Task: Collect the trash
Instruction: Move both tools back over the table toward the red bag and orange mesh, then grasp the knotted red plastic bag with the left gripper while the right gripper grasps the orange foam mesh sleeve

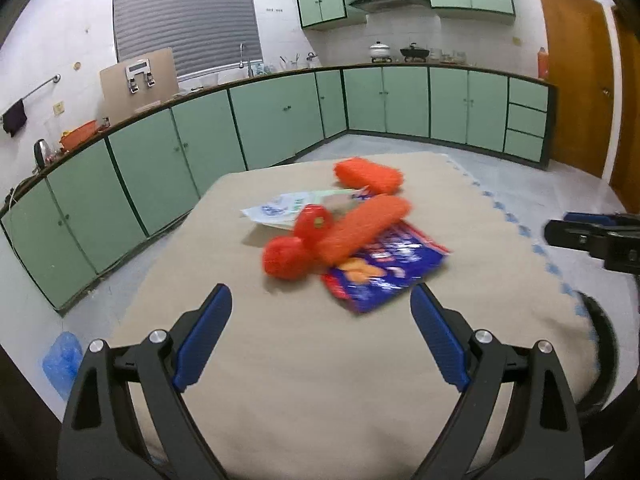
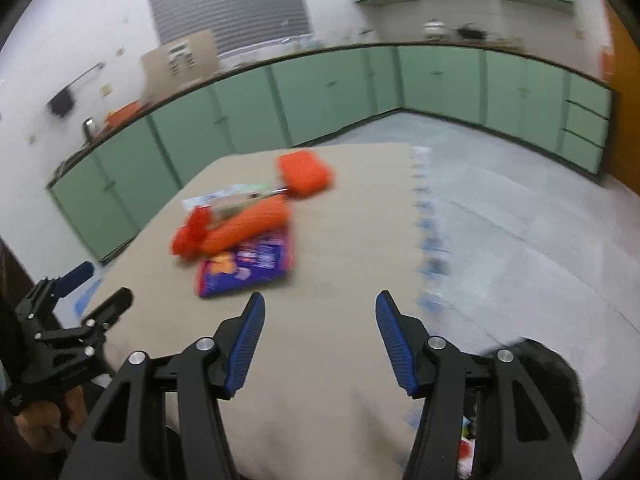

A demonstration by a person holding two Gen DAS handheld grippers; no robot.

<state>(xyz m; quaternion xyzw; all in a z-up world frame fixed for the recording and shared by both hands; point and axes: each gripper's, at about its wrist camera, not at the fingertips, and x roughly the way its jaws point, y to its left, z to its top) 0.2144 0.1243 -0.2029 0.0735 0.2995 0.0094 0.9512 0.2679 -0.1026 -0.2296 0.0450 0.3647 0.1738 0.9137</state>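
The left claw [image 1: 321, 306] stands wide over the near part of a beige mat [image 1: 280, 360], its blue pads [image 1: 202, 338] apart with nothing between them. The right claw [image 2: 320, 312] is also apart, less wide, and empty; it hangs above the same mat near its right edge. In the left view the right claw shows as a dark shape at the right margin, and in the right view the left claw appears at the lower left, held in a hand [image 2: 48, 420].

The trash lies in a loose heap near the middle of the mat, ahead of both claws and untouched by either. Nearest is a blue and red snack bag [image 1: 384, 268], lying flat. Across its far edge rests a long orange mesh roll [image 1: 362, 228]. To the left of that roll sit two red round pieces [image 1: 298, 242], one behind the other, touching. Behind them lies a white wrapper [image 1: 280, 212] with blue print, flat on the mat. Farther back, a little apart, is a second orange mesh bundle [image 1: 368, 176].

A black bin bag [image 2: 560, 380] shows at the lower right of the right view, beside the mat's near corner, with some bright scraps inside. Green cabinets [image 1: 280, 120] run along the walls behind. Both views are blurred.
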